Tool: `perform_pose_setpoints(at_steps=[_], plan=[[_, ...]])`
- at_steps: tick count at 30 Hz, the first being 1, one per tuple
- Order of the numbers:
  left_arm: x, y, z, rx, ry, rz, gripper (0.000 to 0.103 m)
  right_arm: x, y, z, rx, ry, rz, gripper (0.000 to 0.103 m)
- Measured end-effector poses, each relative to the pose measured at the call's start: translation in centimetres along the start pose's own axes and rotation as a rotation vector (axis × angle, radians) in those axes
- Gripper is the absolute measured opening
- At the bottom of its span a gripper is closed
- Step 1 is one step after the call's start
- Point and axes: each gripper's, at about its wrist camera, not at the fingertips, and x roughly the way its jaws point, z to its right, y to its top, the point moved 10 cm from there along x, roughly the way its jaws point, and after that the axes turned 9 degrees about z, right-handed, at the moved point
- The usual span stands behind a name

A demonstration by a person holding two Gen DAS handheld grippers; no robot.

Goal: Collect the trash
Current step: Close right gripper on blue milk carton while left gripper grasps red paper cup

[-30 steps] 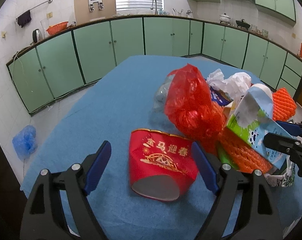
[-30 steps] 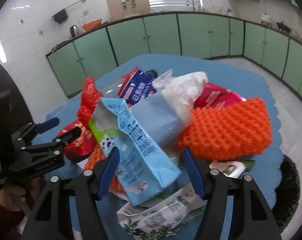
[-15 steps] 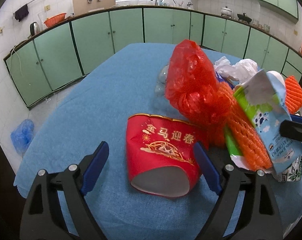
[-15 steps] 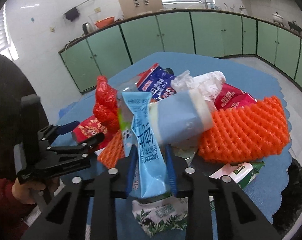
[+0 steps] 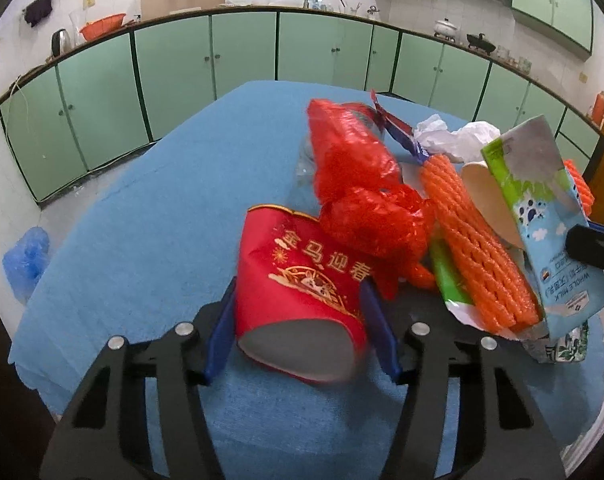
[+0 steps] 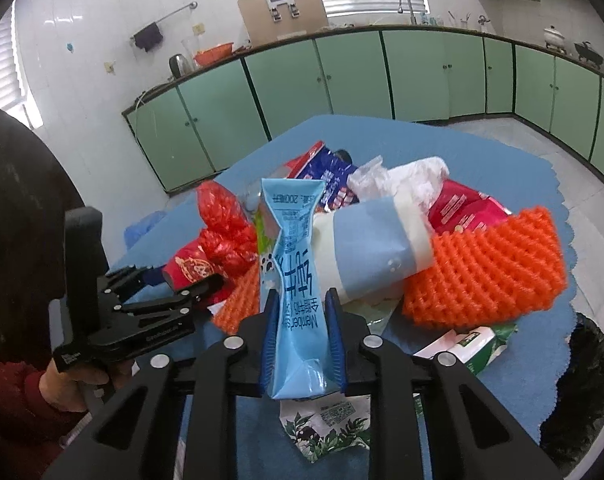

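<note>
Your left gripper (image 5: 300, 332): one, its two blue pads (image 5: 222, 332) against the sides of one red paper cup (image 5: 302, 300) lying on its side, open mouth toward you, on the blue tablecloth (image 5: 162, 208); the jaws are closing on it, where a second ago they stood wide either side of the cup without touching. Your right gripper (image 6: 303, 344): one, narrowed and clamped on one light blue milk carton (image 6: 298, 300), squeezed flat between the pads and standing upright clear of the heap; a second ago the carton lay in the pile between open fingers, and the jaws are closing a little further. Trash left on the cloth, just beyond both grippers, one of each: red plastic bag (image 5: 353, 184), crumpled, touching the cup's far rim; paper cup with a blue band (image 6: 373, 256), on its side behind the carton; white plastic bag (image 6: 405, 176); blue snack packet (image 6: 329, 176); red snack packet (image 6: 465, 208); leaf-printed wrapper (image 6: 325, 428) under the carton. Orange foam fruit nets: two, a large one (image 6: 485, 268) at right and a smaller one (image 6: 238, 304) beside the red cup. Green-and-white cartons: one (image 6: 473, 344) at the near right edge. Your hand (image 6: 74, 384), in a red sleeve, holds the left gripper's handle. Beyond the table: a run of green cabinets (image 5: 174, 60).
</note>
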Motion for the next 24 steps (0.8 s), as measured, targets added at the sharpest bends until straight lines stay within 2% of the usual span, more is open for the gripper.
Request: perform_pose_setpoints(at_steps=[5,9,11,13,16,20,24], plan=[[-0.8,0.5,-0.2,-0.018,0.007,0.029,0.049,-0.3,0.1,0.4,-0.006,-0.038,0.012,0.023],[-2.6,2.1,-0.5,-0.022,0.035,0.095,0.048,-0.8,0.7,0.3,0.002,-0.046,0.029,0.024],[-3.1,2.7,-0.2,-0.013,0.041,0.122,0.048,-0.8,0.8,0.4,-0.021,-0.077,0.029,0.024],[-2.9,2.6,0.3,0.005,0.038,0.116,0.048,-0.4,0.4,0.4,-0.037,-0.088,0.006,0.024],[-2.2,1.5,0.9,0.02,0.019,0.066,0.048,0.3,-0.7,0.1,-0.05,-0.082,-0.037,0.025],[-1.0,0.7,0.9,0.044,0.015,0.025,0.048,0.8,-1.4,0.0,-0.056,-0.084,-0.052,0.025],[-0.8,0.6,0.3,-0.007,-0.001,0.015,0.047,0.4,-1.1,-0.2,-0.042,-0.069,-0.035,0.023]])
